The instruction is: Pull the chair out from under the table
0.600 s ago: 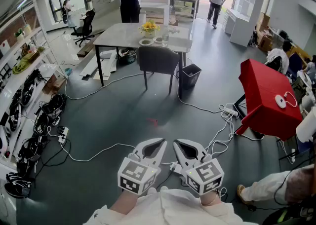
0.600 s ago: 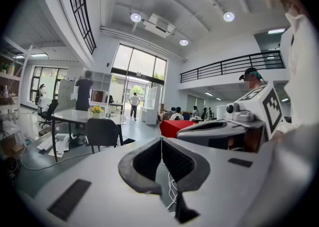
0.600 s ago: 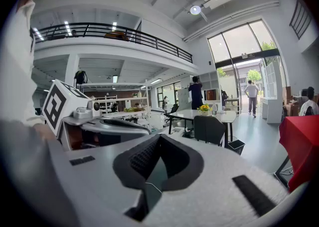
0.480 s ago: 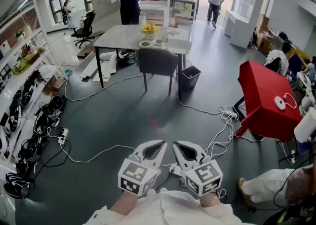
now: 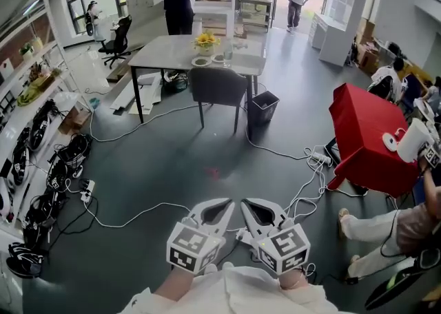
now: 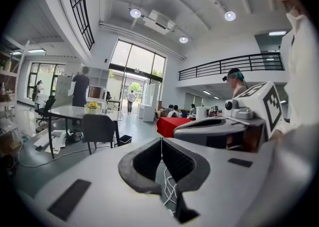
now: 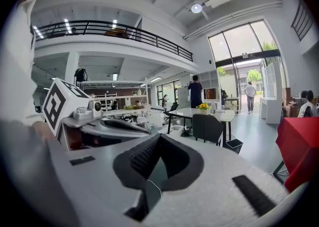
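A dark grey chair (image 5: 219,85) stands tucked against the near side of a light grey table (image 5: 172,51) across the room; it also shows as the chair (image 6: 98,127) and the chair (image 7: 208,126) in the gripper views. A vase of yellow flowers (image 5: 207,39) sits on the table. My left gripper (image 5: 229,203) and right gripper (image 5: 244,203) are side by side low in the head view, far from the chair. Both are shut with nothing between the jaws: the left gripper (image 6: 161,139) and the right gripper (image 7: 159,136) show pads pressed together.
White cables (image 5: 138,213) snake over the dark floor between me and the chair. A black bin (image 5: 264,106) stands right of the chair. A red-covered table (image 5: 365,137) and a seated person (image 5: 386,237) are at the right, shelves with gear (image 5: 41,161) at the left.
The grippers and the chair have kept their places. The seated person at the right has shifted their legs and raised an arm with a white object.
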Demonstrator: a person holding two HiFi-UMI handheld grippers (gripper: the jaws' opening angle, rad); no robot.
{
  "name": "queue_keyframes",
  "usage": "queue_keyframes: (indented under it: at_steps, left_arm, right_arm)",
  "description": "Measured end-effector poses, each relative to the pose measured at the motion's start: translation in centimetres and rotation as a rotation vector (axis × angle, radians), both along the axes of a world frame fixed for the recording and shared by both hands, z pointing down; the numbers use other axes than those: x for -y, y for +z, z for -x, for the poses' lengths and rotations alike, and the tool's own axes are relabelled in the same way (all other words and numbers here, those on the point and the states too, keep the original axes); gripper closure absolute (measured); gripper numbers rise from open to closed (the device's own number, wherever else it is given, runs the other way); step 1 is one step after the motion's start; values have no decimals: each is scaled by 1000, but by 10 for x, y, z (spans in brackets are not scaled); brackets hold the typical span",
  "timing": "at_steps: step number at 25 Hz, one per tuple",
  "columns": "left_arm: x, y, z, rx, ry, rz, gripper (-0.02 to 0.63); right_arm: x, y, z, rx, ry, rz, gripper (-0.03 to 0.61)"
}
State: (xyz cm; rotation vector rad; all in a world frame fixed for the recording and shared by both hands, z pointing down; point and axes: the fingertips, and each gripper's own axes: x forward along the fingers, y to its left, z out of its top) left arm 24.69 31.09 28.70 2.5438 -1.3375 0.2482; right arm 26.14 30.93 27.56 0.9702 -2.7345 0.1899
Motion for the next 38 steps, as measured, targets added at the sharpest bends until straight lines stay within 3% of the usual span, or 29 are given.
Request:
queue_keyframes:
  at_steps: [12, 24, 30, 38]
  left_arm:
    - [11, 9, -3, -31, -28, -14, 600]
    - [24, 35, 4, -48, -66, 60, 600]
    - [67, 46, 24, -57, -36, 66, 600]
    - [155, 32, 72, -55, 40, 25, 600]
  right_arm:
    - [17, 6, -10, 34, 12, -10, 575]
    - [35, 36, 4, 27, -40, 70, 575]
    - [75, 46, 33, 2, -42, 60, 575]
    - [168, 39, 86, -1, 20, 27, 575]
